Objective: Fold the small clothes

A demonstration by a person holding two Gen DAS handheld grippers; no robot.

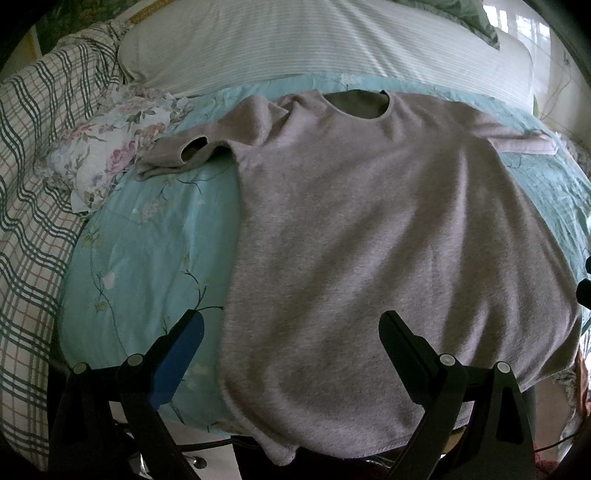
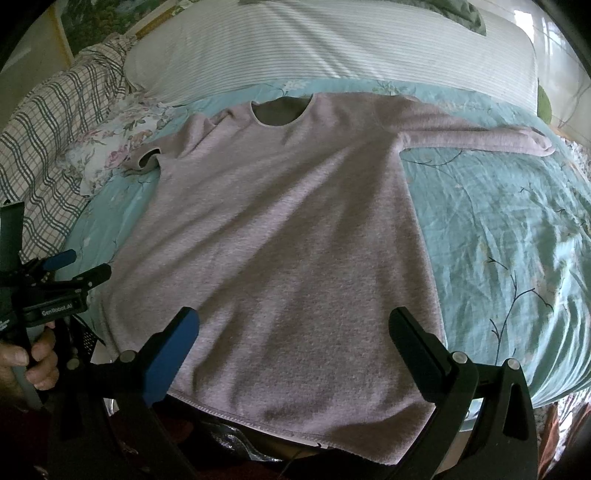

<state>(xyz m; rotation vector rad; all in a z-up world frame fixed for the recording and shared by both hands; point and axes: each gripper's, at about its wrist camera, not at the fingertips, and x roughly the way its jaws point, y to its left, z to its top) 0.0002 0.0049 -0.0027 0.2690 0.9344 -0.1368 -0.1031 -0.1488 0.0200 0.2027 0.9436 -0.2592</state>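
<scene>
Before me I note a bed under a teal floral quilt (image 2: 509, 206), a white striped pillow (image 2: 332, 48) at its head, plaid bedding (image 1: 33, 206) to the left, and daylight from a window (image 1: 524, 22) at upper right.

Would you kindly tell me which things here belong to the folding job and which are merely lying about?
Belong to the job:
- grey sweater, spread flat, right sleeve stretched out, left sleeve bunched
- left tongs, open
- right tongs, open
- teal bedspread, the work surface

Lying about:
- striped pillow
- floral cloth
- plaid blanket
</scene>
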